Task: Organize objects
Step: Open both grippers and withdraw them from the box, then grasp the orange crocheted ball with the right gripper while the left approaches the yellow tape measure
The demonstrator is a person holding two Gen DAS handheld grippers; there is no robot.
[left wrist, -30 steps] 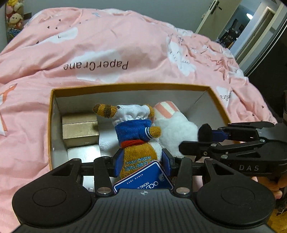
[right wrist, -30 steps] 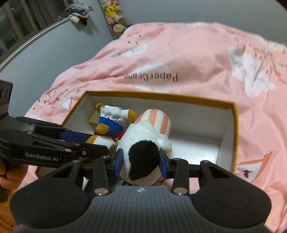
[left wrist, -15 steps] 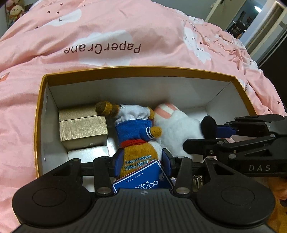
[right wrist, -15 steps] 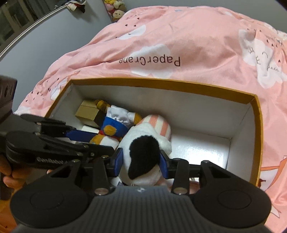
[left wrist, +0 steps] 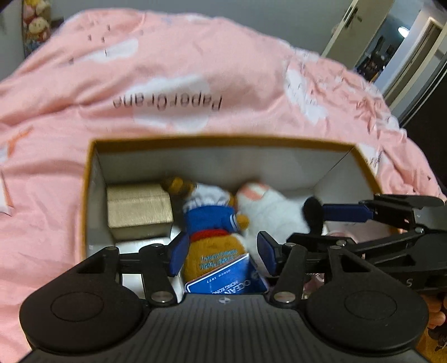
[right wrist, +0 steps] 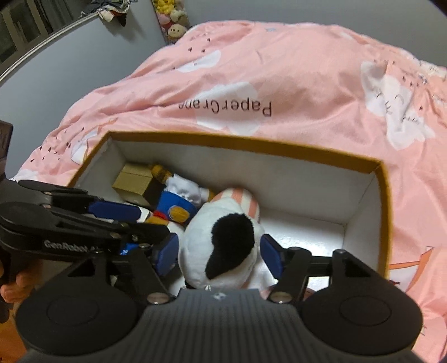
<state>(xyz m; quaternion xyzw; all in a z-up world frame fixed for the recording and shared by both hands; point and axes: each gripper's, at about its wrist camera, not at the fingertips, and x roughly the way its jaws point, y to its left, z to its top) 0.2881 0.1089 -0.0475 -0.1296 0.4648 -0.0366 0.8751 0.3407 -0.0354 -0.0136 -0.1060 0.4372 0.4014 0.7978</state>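
Observation:
An open box with an orange rim (left wrist: 223,141) (right wrist: 279,149) lies on the pink bed. Inside it lie a brown plush in a blue jacket with a blue tag (left wrist: 215,240) (right wrist: 176,201) and a white plush with a black ear and pink-striped part (left wrist: 273,215) (right wrist: 223,251). My left gripper (left wrist: 220,248) is open, its fingers apart on either side of the brown plush. My right gripper (right wrist: 220,254) is open around the white plush, with gaps at both pads. Each gripper shows in the other's view.
A gold cardboard box (left wrist: 138,208) (right wrist: 134,181) sits in the box's left end, on a white block (left wrist: 145,241). The pink duvet (left wrist: 167,83) surrounds the box. Stuffed toys (right wrist: 173,19) sit at the bed's far corner. A doorway (left wrist: 391,42) is at far right.
Both grippers have opened, letting go of the plush toys, which now lie in the box. Both grippers have drawn back and up a little.

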